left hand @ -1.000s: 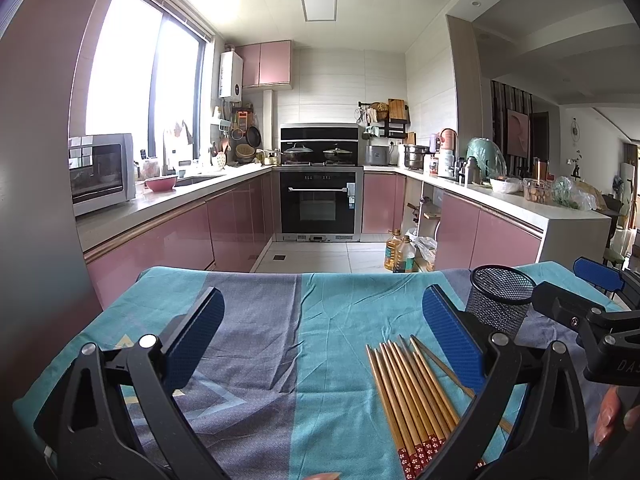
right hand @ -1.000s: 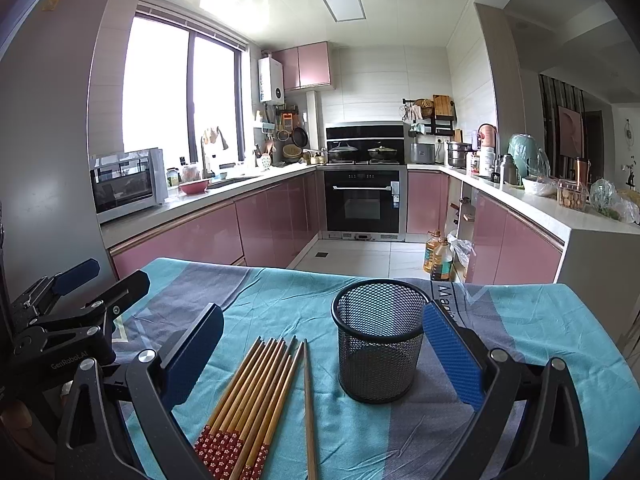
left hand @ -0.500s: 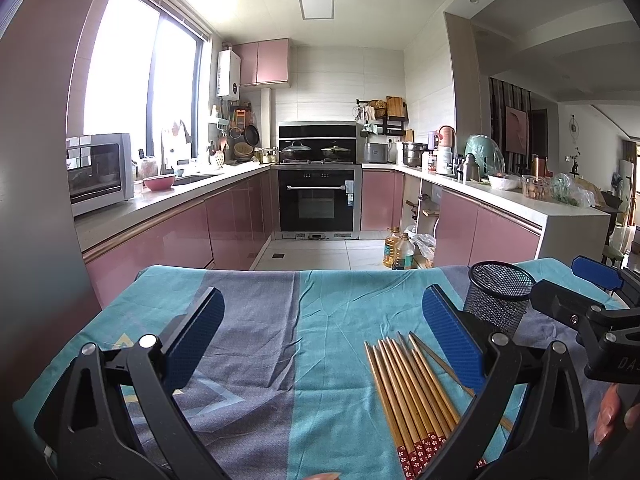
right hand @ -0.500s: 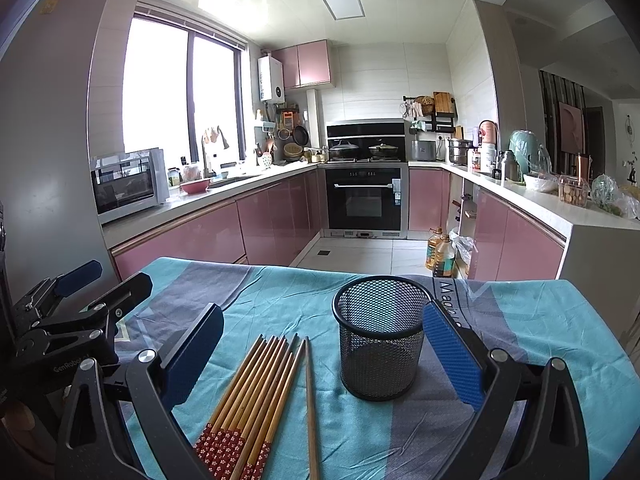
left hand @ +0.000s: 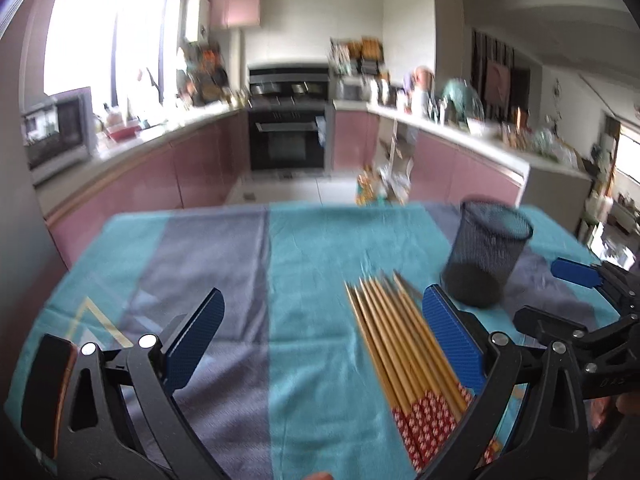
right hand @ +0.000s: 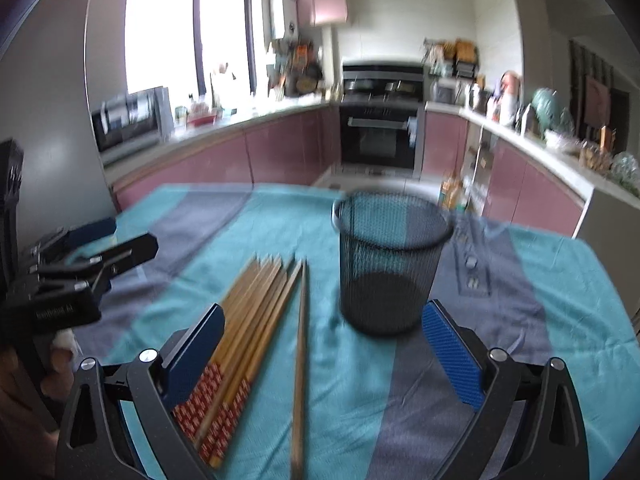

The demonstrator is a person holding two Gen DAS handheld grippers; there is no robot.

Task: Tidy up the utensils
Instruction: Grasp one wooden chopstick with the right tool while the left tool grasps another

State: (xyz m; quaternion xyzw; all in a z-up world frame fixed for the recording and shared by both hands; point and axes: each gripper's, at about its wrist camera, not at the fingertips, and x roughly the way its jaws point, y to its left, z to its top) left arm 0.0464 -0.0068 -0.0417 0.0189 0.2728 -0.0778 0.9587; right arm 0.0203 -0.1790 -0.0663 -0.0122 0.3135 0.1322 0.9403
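Observation:
Several wooden chopsticks with red patterned ends (left hand: 404, 352) lie in a bundle on the teal and grey tablecloth (left hand: 280, 280). One plain chopstick (right hand: 300, 364) lies apart, just right of the bundle (right hand: 244, 332). A black mesh cup (right hand: 394, 264) stands upright beyond them, also at the right in the left wrist view as the mesh cup (left hand: 486, 256). My left gripper (left hand: 320, 332) is open above the cloth, left of the bundle. My right gripper (right hand: 322, 344) is open, its span over the single chopstick and the cup's base. Both views are blurred.
The table ends at its far edge (left hand: 320, 206), with a kitchen floor, pink cabinets and an oven (left hand: 288, 140) beyond. Counters with a microwave (right hand: 128, 120) and clutter run along both sides. A hand (right hand: 60, 352) holds the left gripper's handle.
Both grippers have tilted downward and moved forward over the table, so chopsticks and cup sit higher and larger in view. Both stay open. Nothing on the table has moved.

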